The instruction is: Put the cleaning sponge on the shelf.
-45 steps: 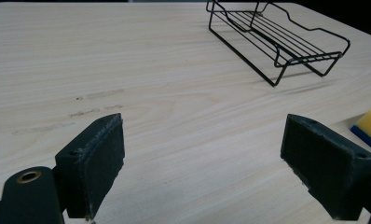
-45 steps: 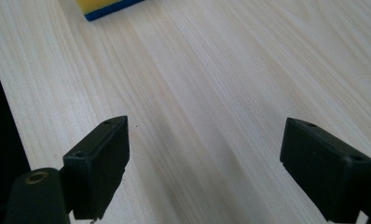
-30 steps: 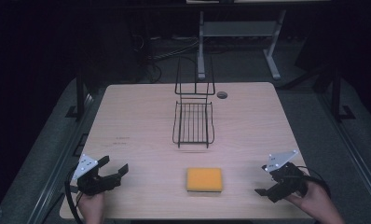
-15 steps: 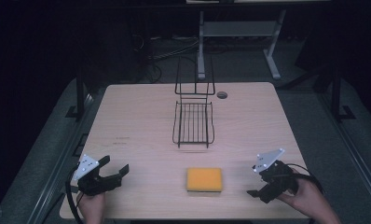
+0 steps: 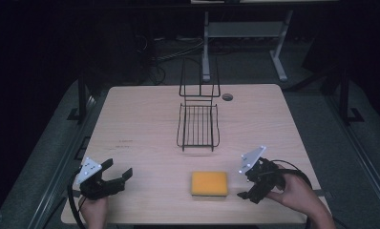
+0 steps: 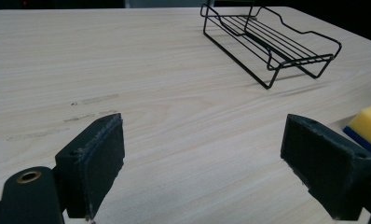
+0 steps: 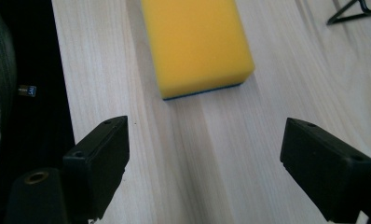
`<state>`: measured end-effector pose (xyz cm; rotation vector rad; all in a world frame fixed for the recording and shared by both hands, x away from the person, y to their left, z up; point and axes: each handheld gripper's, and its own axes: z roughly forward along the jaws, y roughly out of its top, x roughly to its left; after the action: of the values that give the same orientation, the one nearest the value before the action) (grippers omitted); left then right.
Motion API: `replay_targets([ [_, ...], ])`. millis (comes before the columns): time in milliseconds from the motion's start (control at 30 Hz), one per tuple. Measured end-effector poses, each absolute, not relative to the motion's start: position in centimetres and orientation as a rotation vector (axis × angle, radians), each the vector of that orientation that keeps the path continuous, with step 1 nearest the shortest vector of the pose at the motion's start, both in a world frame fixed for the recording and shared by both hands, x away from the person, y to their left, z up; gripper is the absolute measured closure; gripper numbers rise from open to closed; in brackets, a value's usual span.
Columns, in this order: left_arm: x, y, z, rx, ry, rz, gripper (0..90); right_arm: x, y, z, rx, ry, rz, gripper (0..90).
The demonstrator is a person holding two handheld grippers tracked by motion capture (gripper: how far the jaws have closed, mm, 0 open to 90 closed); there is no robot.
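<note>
Closing on the yellow sponge (image 5: pixel 209 183) squarely across its short sides suits the wide-spread right gripper (image 5: pixel 246 184) just beside it, while the left gripper (image 5: pixel 117 174), also spread, rests apart.

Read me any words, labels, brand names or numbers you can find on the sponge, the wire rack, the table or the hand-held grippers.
There is no readable text.
Sponge: plain yellow, no print.
Wire rack: bare black wire, no label.
Table: faint smudge marks, not lettering.
Left hand-held gripper and right hand-held gripper: no legible markings.
</note>
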<state>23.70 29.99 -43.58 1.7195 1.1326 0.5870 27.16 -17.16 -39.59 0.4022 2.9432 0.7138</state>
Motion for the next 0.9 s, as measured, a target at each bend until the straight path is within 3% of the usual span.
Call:
replay_targets([
  [900, 23.6, 30.1, -43.5, 1.713, 1.132, 0.581, 12.8, 29.1, -12.2, -39.8, 0.272, 3.031, 0.637, 14.8],
])
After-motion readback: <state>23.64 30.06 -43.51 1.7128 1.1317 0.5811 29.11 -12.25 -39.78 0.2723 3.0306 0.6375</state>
